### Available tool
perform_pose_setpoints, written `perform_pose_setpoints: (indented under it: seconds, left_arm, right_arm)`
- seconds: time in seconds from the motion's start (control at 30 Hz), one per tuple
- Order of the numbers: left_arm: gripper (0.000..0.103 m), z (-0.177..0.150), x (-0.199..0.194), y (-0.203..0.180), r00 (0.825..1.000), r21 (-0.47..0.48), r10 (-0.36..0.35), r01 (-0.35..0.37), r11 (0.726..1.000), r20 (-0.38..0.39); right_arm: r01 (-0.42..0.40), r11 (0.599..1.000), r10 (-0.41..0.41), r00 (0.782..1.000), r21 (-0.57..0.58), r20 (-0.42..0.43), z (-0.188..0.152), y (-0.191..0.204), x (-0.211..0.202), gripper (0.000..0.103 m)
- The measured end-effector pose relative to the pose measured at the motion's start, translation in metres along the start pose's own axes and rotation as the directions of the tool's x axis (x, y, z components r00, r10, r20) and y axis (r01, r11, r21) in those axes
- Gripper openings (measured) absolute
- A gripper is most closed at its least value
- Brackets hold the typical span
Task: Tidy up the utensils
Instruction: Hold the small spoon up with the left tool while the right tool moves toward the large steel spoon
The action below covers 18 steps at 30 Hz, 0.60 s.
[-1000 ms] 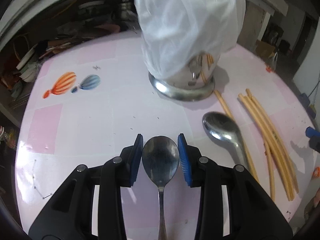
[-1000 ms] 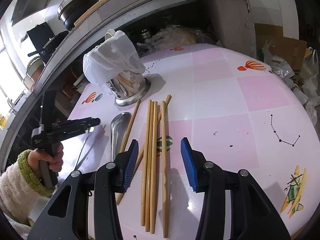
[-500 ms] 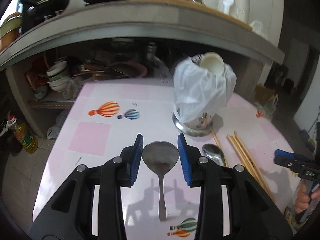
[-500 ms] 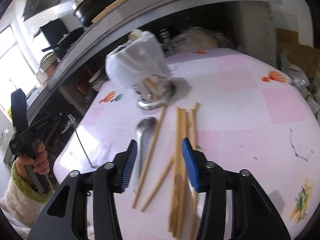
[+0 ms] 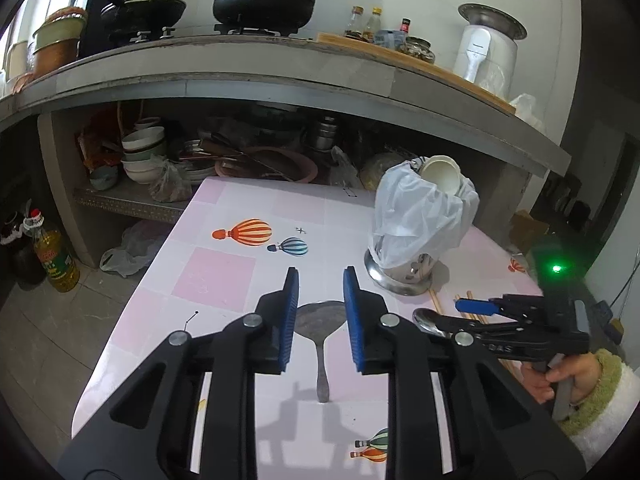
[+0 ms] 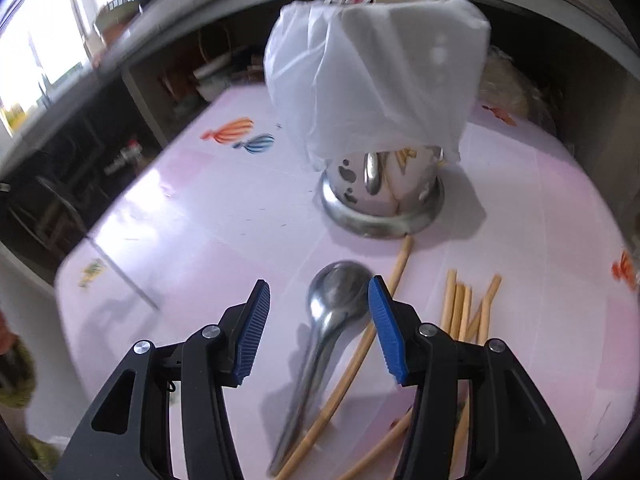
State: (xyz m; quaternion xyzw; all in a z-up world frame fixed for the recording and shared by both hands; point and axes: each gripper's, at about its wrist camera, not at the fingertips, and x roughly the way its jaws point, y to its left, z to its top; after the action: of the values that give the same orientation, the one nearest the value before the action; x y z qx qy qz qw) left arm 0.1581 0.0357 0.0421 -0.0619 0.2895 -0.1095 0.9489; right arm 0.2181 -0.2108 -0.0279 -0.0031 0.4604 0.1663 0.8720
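My left gripper is above the pink table. Its jaws are closing on the bowl of a steel spoon, which hangs handle down above the table. My right gripper stands open low over a second spoon, whose bowl lies between the blue pads, untouched. From the left wrist that gripper shows at the right, over the same spoon. Wooden chopsticks lie to the right. The steel utensil holder, draped in a white plastic bag, stands just beyond.
A hand in a white sleeve with a green cuff holds the right gripper. Behind the table a concrete shelf holds bowls and pans, with pots on the counter above. An oil bottle stands on the floor left of the table edge.
My left gripper rose and drew back from the holder with the spoon in its jaws. My right gripper swung left from the chopsticks to over the second spoon, nearer the holder.
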Motion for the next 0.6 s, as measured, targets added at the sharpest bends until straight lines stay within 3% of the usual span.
perform_pose_setpoints:
  seconds: [0.2,0.6]
  left_arm:
    - [0.021,0.0,0.003,0.009,0.999,-0.028,-0.036,0.036,0.999,0.003]
    - [0.022,-0.009,0.01,0.003,0.999,-0.013,-0.038,0.037,0.999,-0.026]
  right_arm:
    - [0.029,0.999,-0.03,0.999,-0.025,-0.044,0.01,-0.001,0.01,0.05]
    - [0.032,0.999,-0.032,0.999,-0.017,-0.002,0.01,0.002,-0.002,0.05]
